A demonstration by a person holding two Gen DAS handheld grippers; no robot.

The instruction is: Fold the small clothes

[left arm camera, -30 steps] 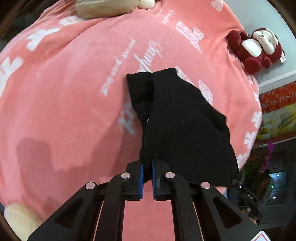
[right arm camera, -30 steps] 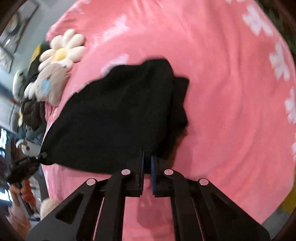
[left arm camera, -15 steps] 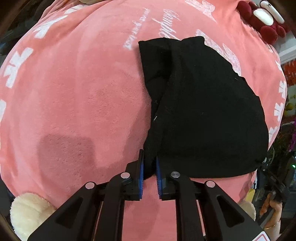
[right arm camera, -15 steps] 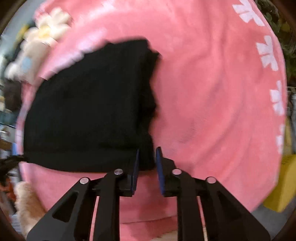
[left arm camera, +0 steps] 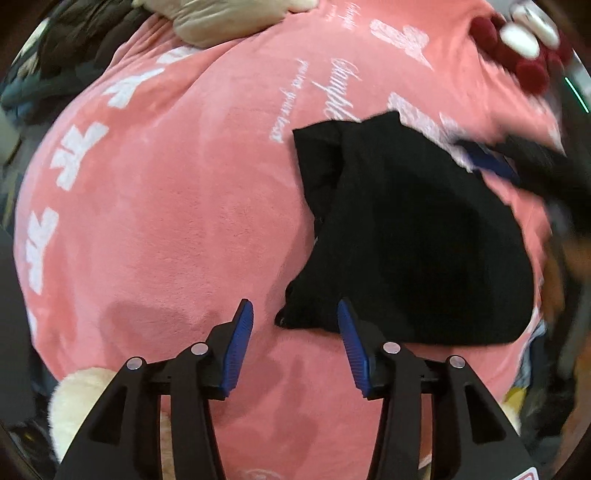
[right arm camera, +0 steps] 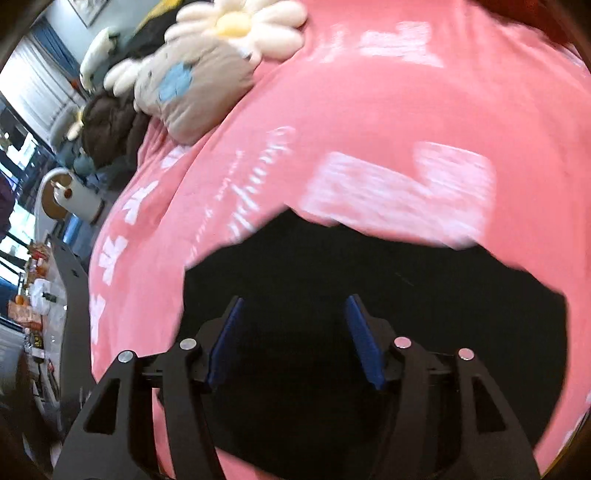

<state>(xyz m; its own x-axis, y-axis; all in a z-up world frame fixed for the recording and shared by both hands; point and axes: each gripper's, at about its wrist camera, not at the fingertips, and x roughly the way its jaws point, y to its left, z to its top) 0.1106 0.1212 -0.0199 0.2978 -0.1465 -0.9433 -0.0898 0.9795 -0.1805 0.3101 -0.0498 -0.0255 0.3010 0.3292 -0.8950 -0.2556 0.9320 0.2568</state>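
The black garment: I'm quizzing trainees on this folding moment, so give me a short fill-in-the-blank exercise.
1. The black garment lies on a ____ blanket.
2. The left gripper has its jaws ____, gripping nothing.
3. The pads on the right gripper are ____ in colour.
4. The plush flower has a ____ centre.

Missing words: pink; open; blue; yellow

L claw (left arm camera: 293, 332) jaws just opened, apart; black garment (left arm camera: 406, 236) corner btwn pads, flat on pink blanket (left arm camera: 166, 192)

a plain black garment (left arm camera: 413, 236) lies on a pink blanket (left arm camera: 166, 206) printed with white lettering and flowers.
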